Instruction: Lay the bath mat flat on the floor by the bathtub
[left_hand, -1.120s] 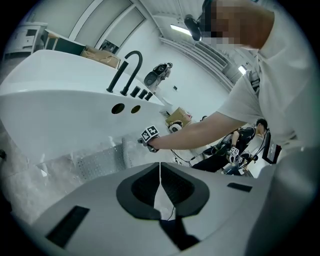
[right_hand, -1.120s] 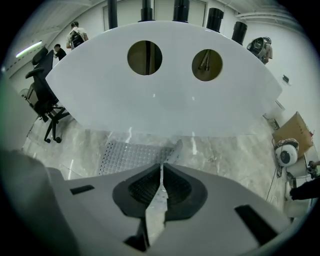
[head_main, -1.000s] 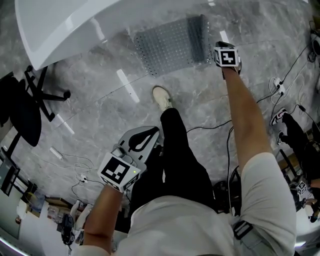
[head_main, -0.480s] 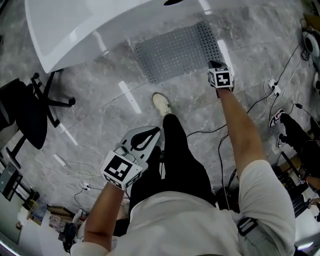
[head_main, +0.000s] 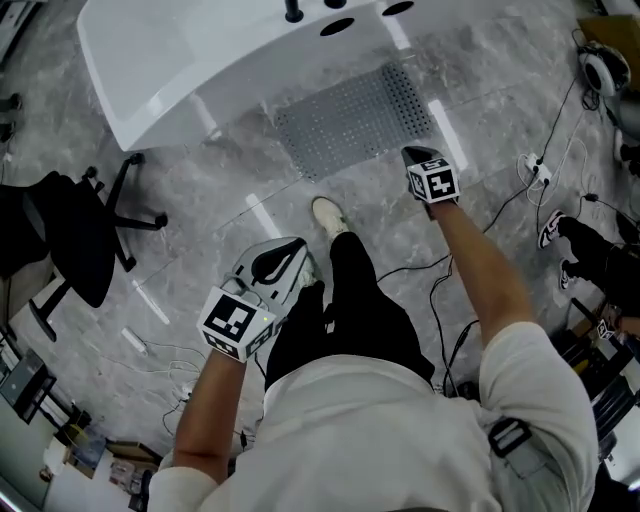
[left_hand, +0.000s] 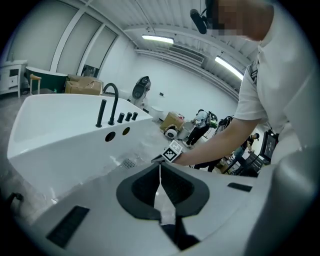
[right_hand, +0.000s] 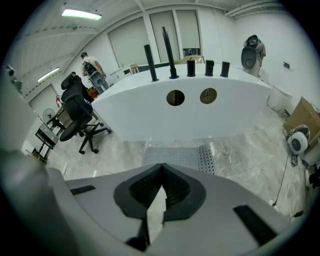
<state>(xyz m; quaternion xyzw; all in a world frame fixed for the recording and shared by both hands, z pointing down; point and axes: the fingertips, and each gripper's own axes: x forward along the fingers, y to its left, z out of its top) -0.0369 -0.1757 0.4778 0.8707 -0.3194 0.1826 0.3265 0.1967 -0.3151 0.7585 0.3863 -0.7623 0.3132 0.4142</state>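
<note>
The grey perforated bath mat (head_main: 355, 120) lies spread flat on the marble floor against the white bathtub (head_main: 200, 55). My right gripper (head_main: 413, 154) hovers just off the mat's near right corner, shut and empty, not touching it. In the right gripper view the mat (right_hand: 180, 155) shows beyond the closed jaws (right_hand: 161, 166), under the tub wall (right_hand: 200, 117). My left gripper (head_main: 297, 247) hangs by the person's left leg, shut with nothing in it. Its own view shows the closed jaws (left_hand: 160, 166), the tub (left_hand: 60, 135) and a sliver of mat (left_hand: 131, 162).
A black office chair (head_main: 75, 235) stands on the left. Cables and a power strip (head_main: 535, 168) trail across the floor on the right. The person's white shoe (head_main: 328, 215) is planted just short of the mat. Black taps (right_hand: 170, 45) line the tub rim.
My right gripper has drawn back from the mat's right edge toward the person. The mat stays flat in place. The left gripper has barely moved.
</note>
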